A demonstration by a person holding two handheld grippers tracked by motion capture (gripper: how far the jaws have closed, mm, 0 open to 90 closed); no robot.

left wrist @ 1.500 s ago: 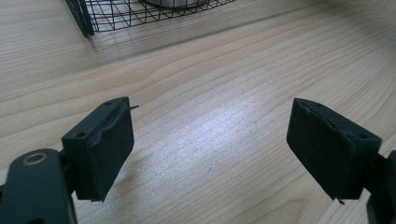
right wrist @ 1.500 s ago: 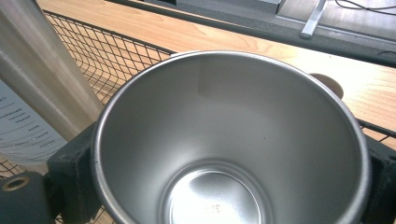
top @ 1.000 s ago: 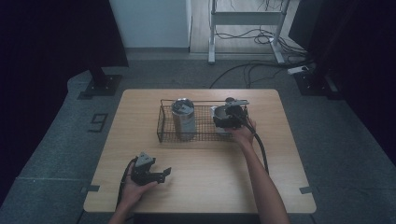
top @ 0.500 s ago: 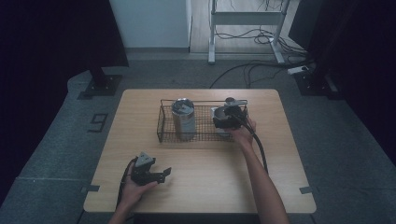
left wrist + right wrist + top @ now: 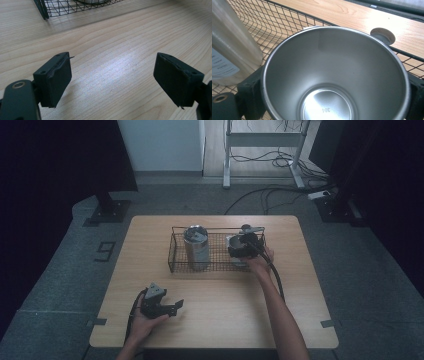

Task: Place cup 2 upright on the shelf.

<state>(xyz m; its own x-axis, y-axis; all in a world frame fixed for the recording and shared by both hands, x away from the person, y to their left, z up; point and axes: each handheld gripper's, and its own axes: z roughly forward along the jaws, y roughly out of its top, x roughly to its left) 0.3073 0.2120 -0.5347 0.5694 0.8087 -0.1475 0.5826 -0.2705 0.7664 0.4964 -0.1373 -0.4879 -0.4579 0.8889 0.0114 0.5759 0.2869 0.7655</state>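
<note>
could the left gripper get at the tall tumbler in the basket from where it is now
Probably yes: the left gripper rests open on bare table, and the tall tumbler stands upright above the wire basket wall, reachable from above.

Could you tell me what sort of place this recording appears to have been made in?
Probably a lab or workshop set up for recording. A lone wooden table stands on grey carpet, dark screens stand at both sides, and loose cables run across the floor to a metal stand behind. A wire basket sits on the table.

Your wire basket (image 5: 175, 251) sits mid-table (image 5: 220, 320): tumbler (image 5: 196, 246) in its left end, steel cup (image 5: 334, 75) in its right end.
</note>
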